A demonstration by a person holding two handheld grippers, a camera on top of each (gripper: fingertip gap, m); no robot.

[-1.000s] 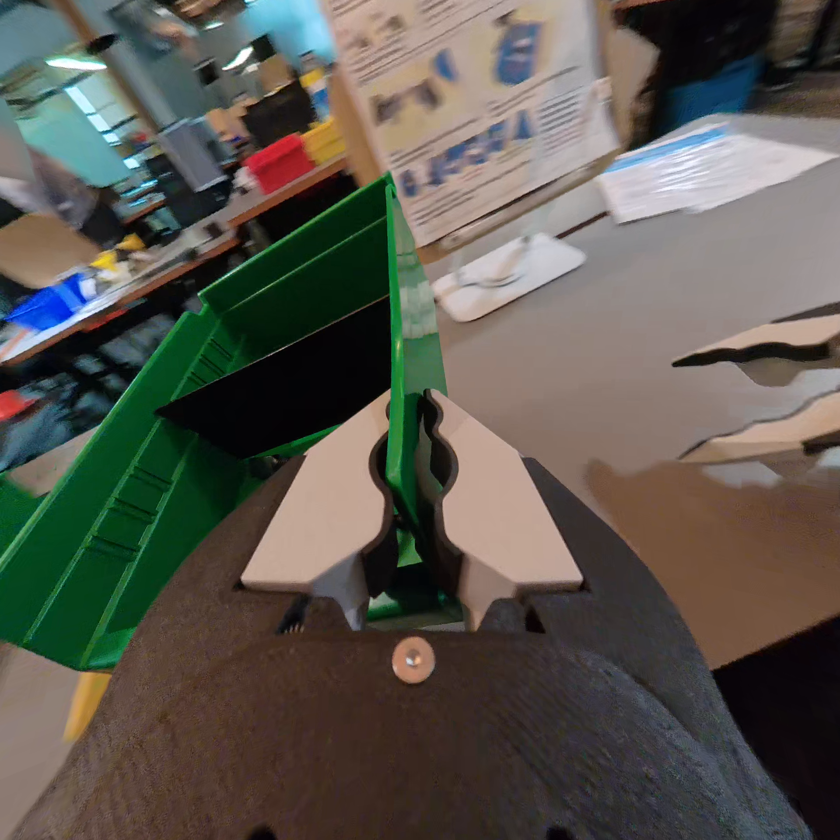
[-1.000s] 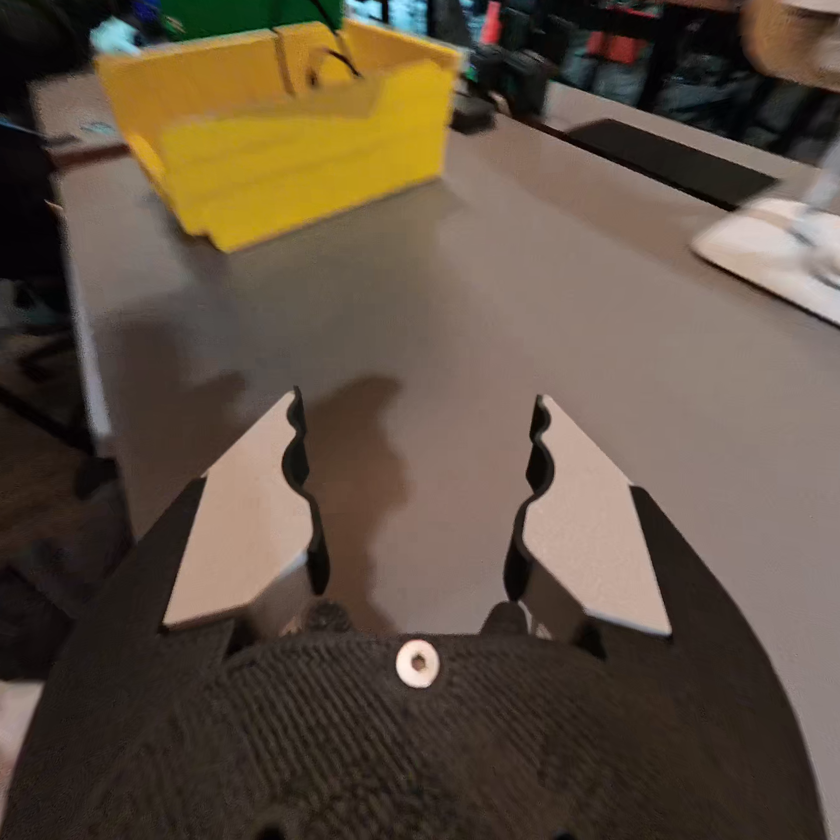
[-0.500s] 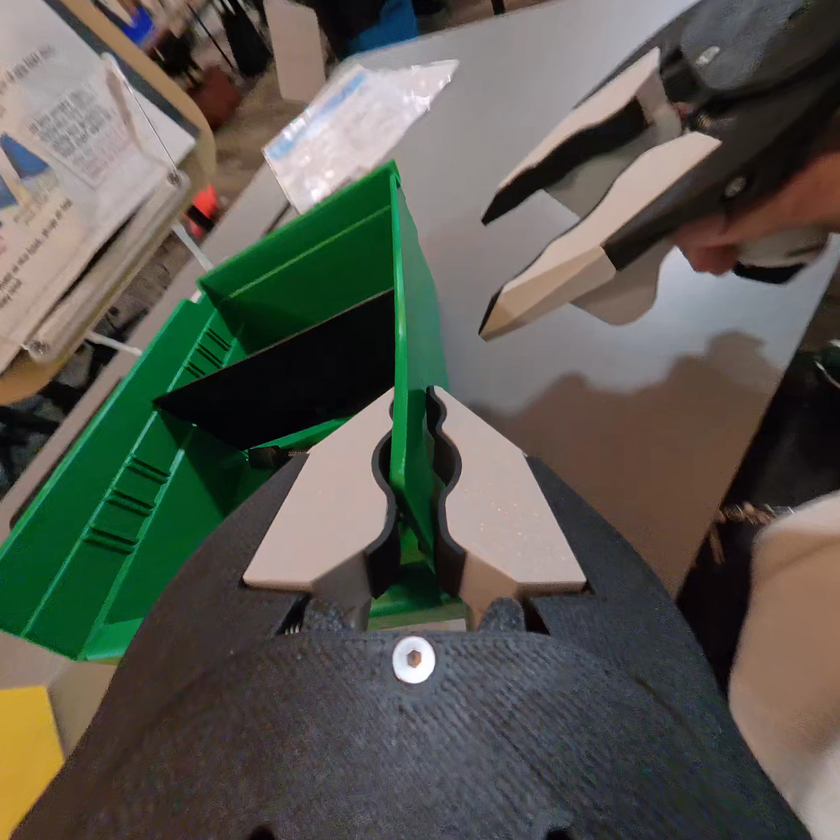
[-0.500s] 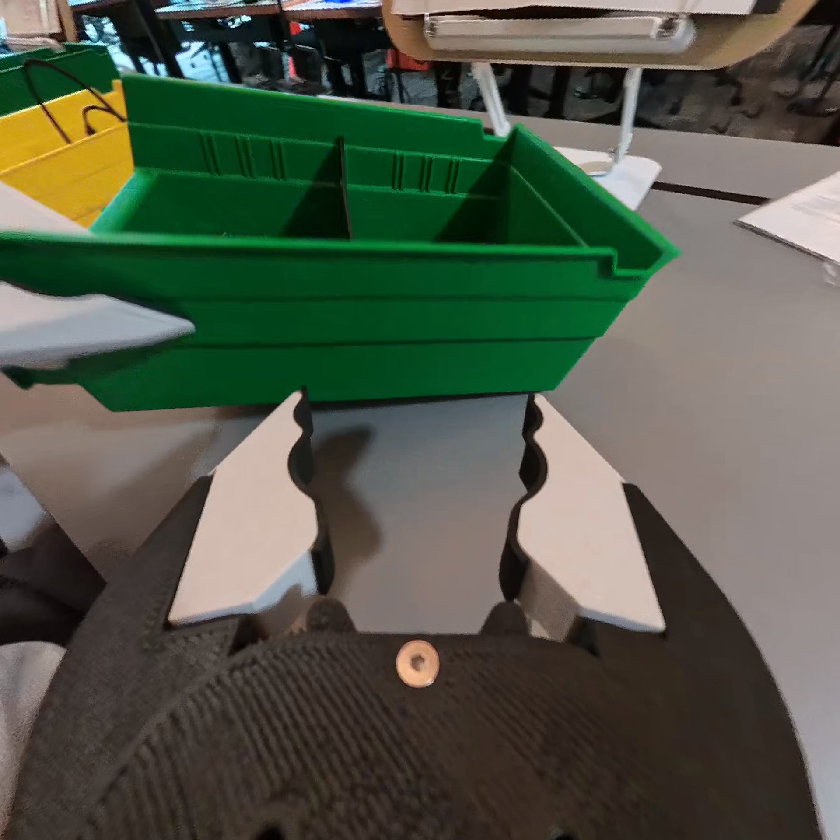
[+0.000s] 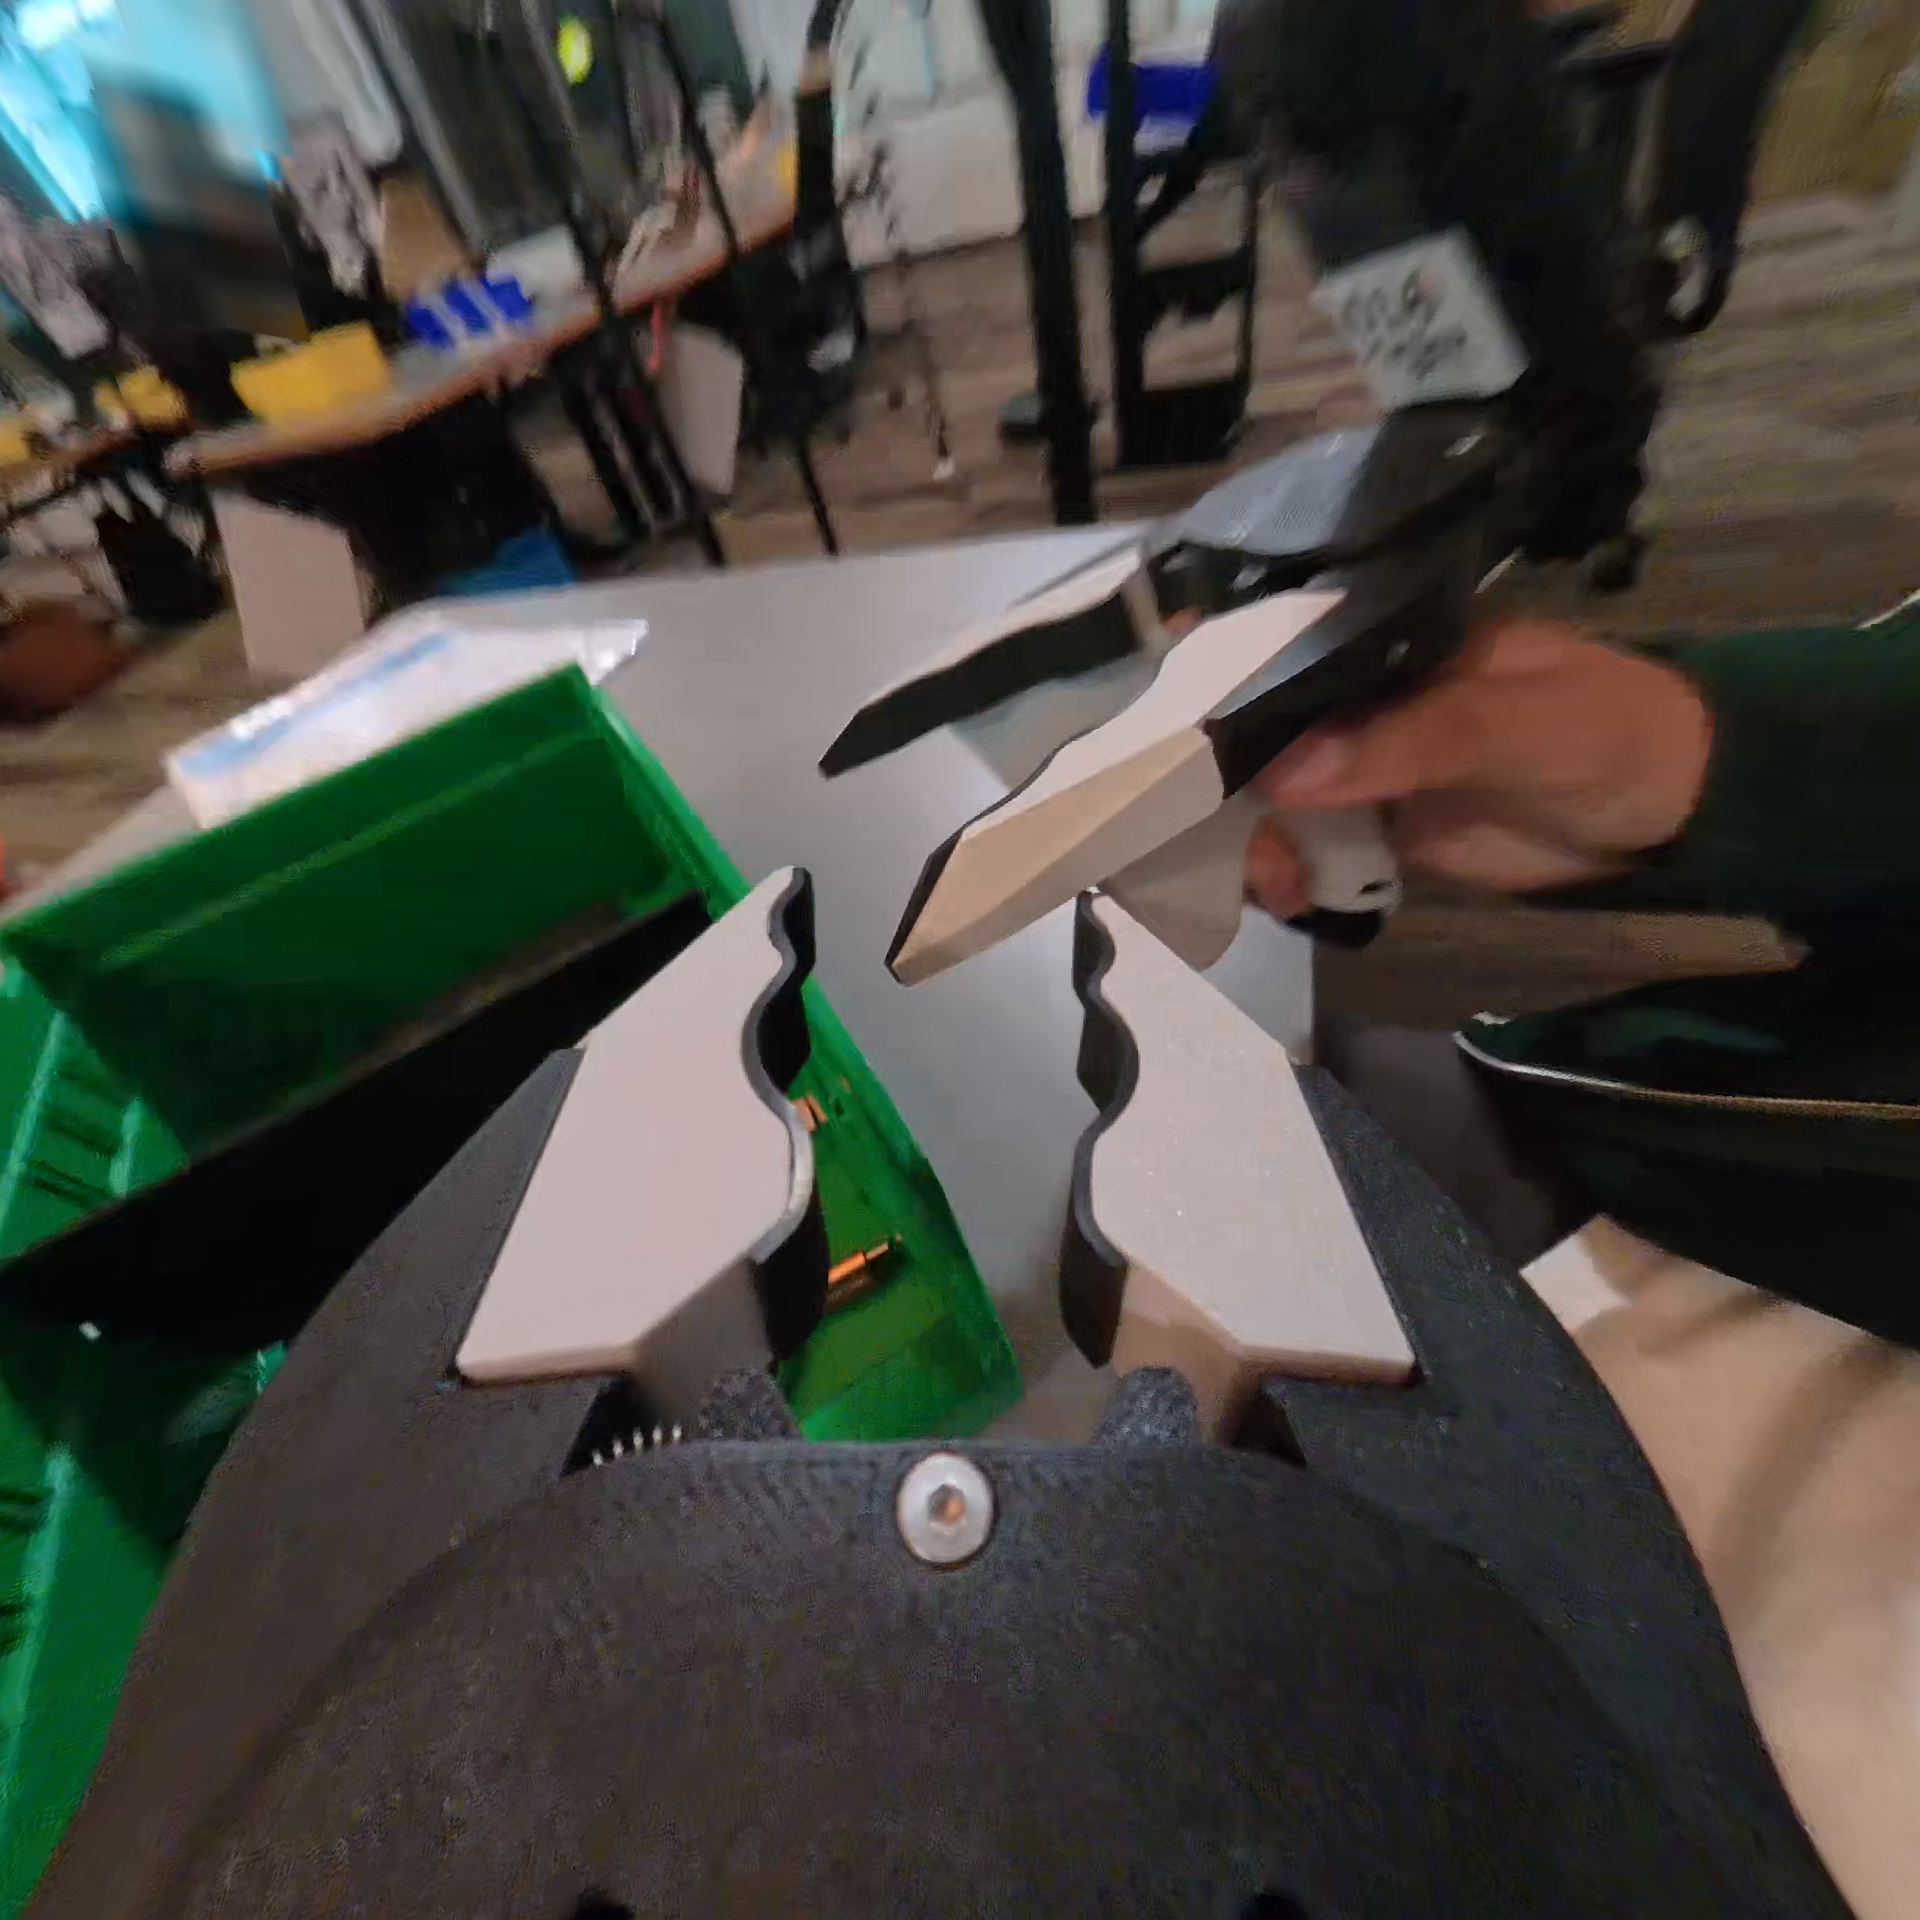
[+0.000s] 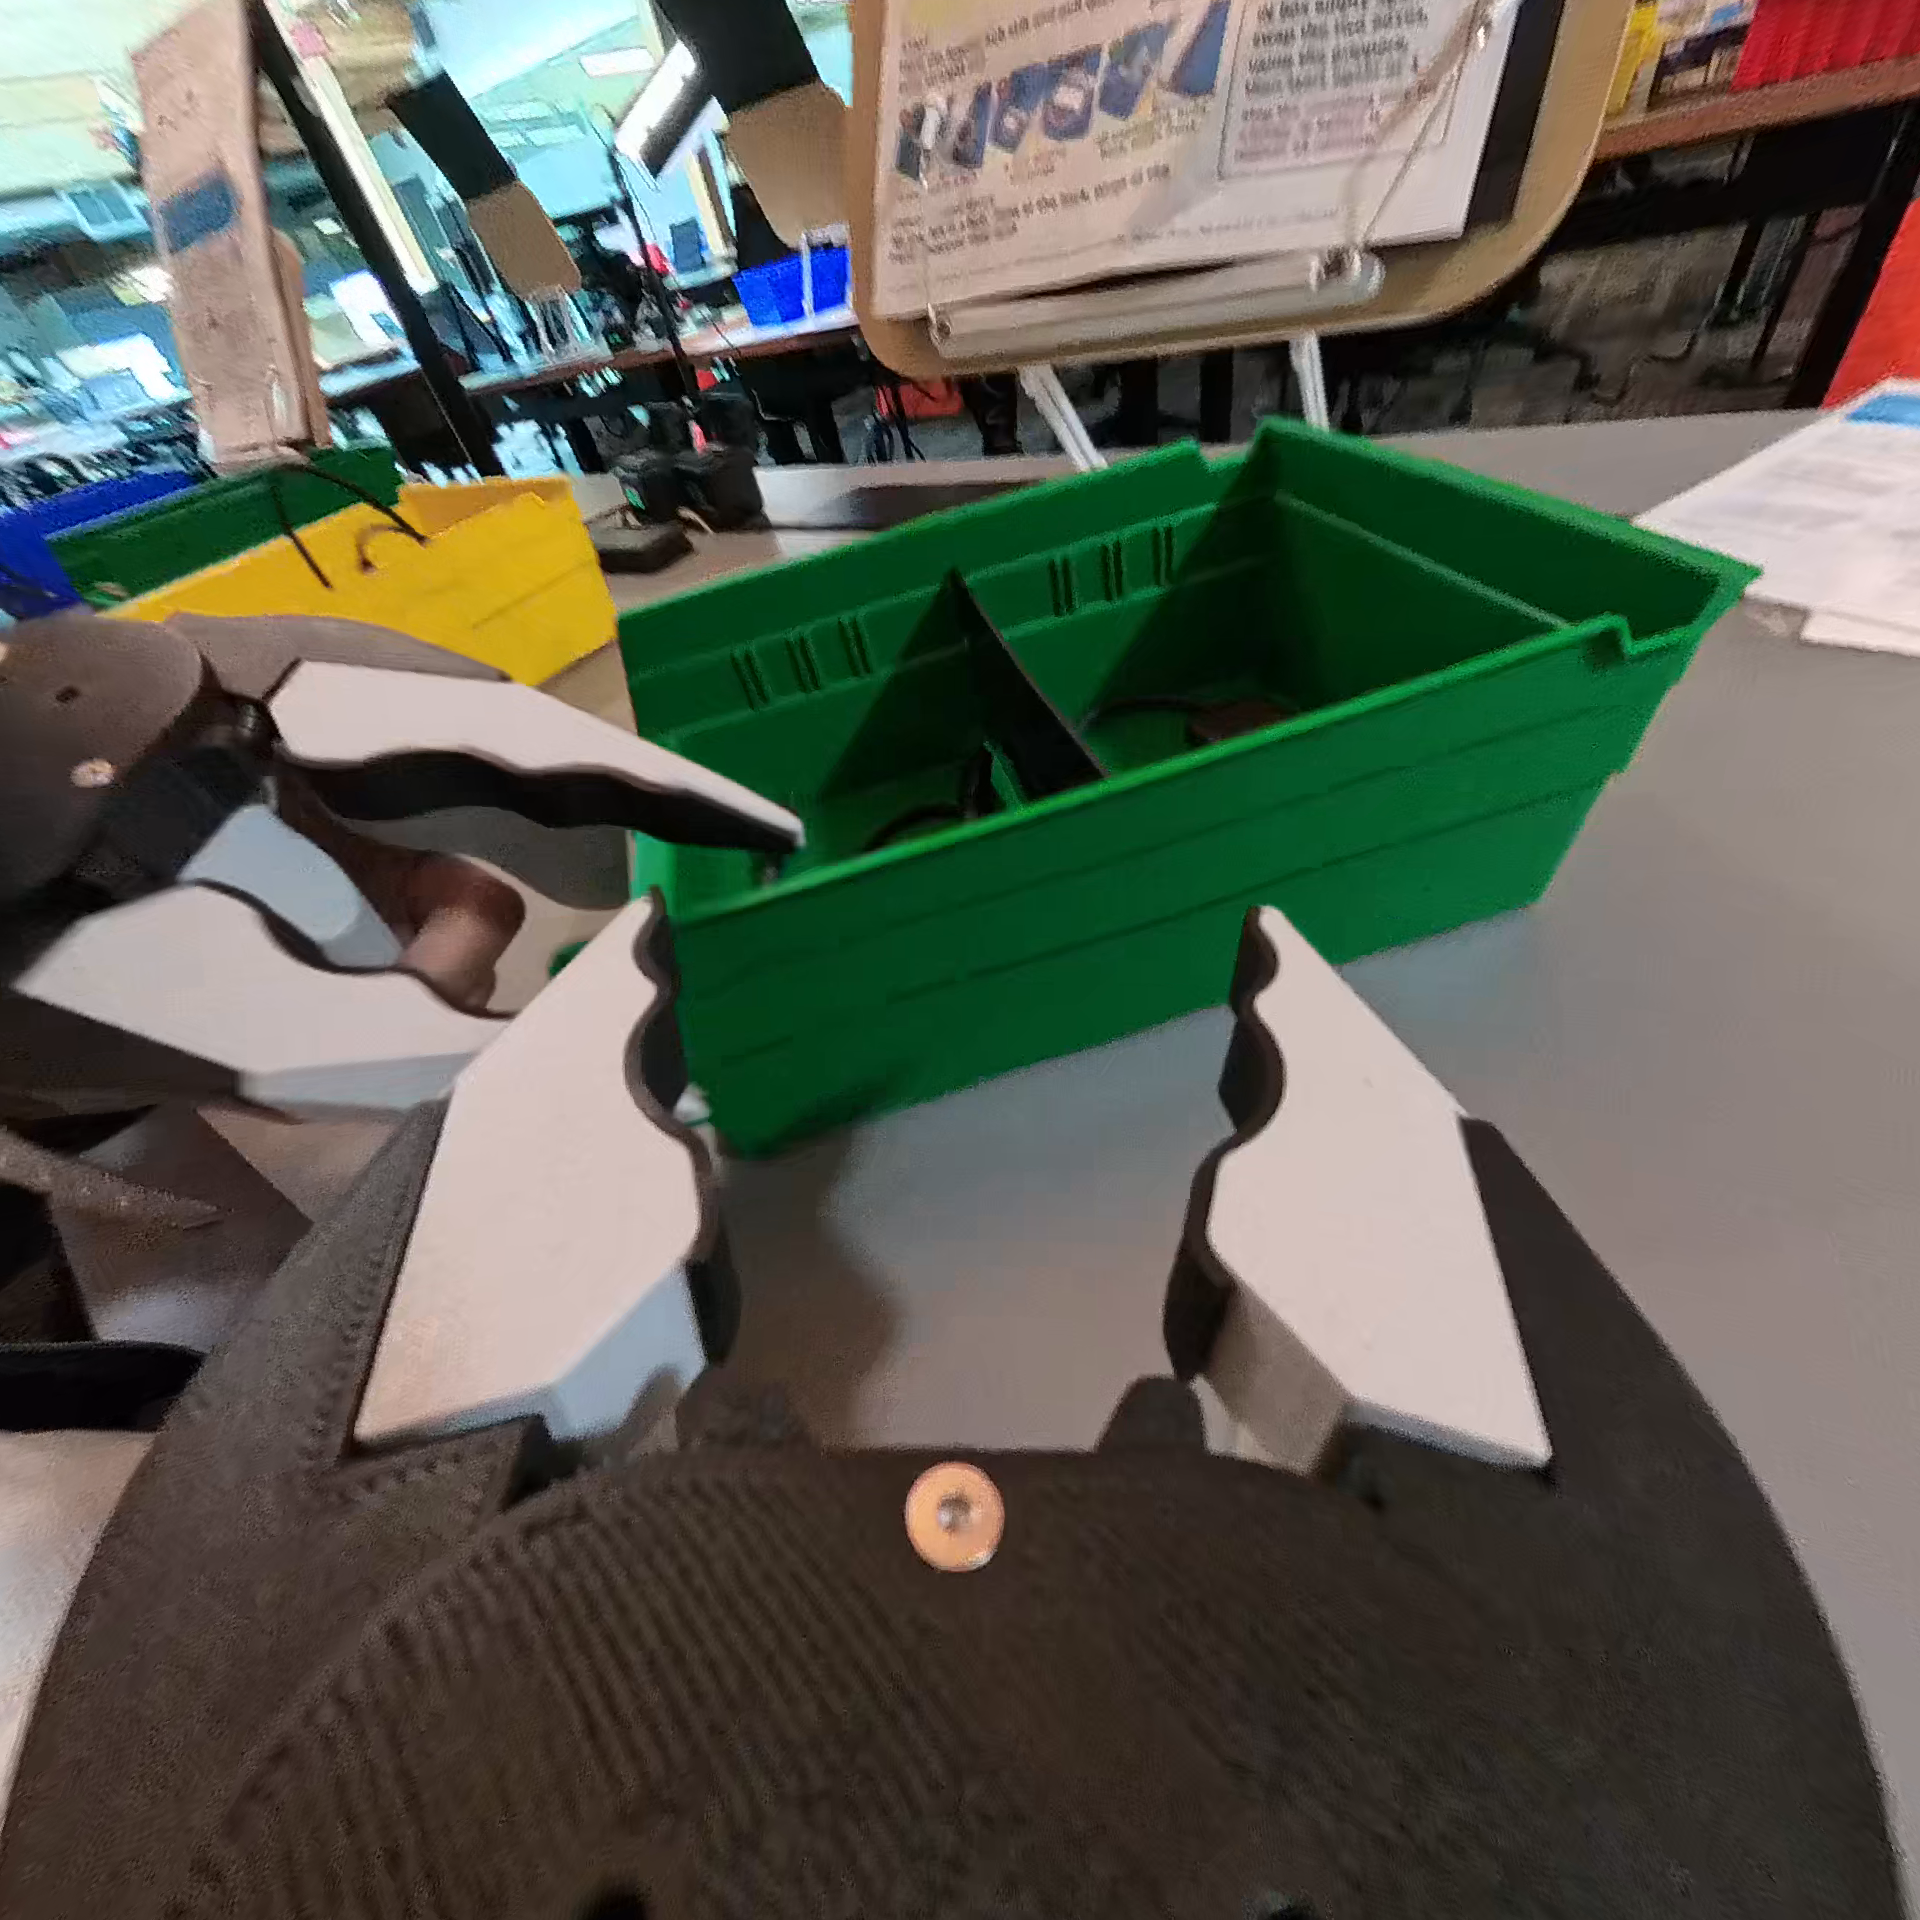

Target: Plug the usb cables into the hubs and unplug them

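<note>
Item: green bin (image 6: 1143, 914), moulded plastic, rectangular, with ribbed side walls and vertical slots along the inner wall. We note a flat black divider (image 6: 1023, 717) splitting it into two compartments. It rests on a smooth grey table (image 6: 1683, 1039). Dark, rounded objects lie on the floor of both compartments; we cannot tell whether these are the hubs or the cables. In the left wrist view a small copper-coloured metal piece (image 5: 857, 1265) shows inside the bin, just behind our inner finger.

Item: left gripper (image 5: 940, 914), black textured body, two pale grey wedge-shaped fingers with wavy black inner edges. We hold its jaws wide apart and empty, one finger above the bin's interior, the other outside its near wall, above the table.

Item: right gripper (image 6: 951, 925), same make. Its jaws stand wide and empty, pointed at the long side wall of the bin, above bare table. A hand (image 5: 1496, 758) in a dark green sleeve grips its handle.

Item: yellow bin (image 6: 416, 582), plastic, behind and left of the green one, with thin black cable loops rising from it.

Item: printed poster (image 6: 1174, 135) on a tan board, on a white stand behind the green bin.

Item: printed sheets (image 6: 1808, 520), at the table's far right.
</note>
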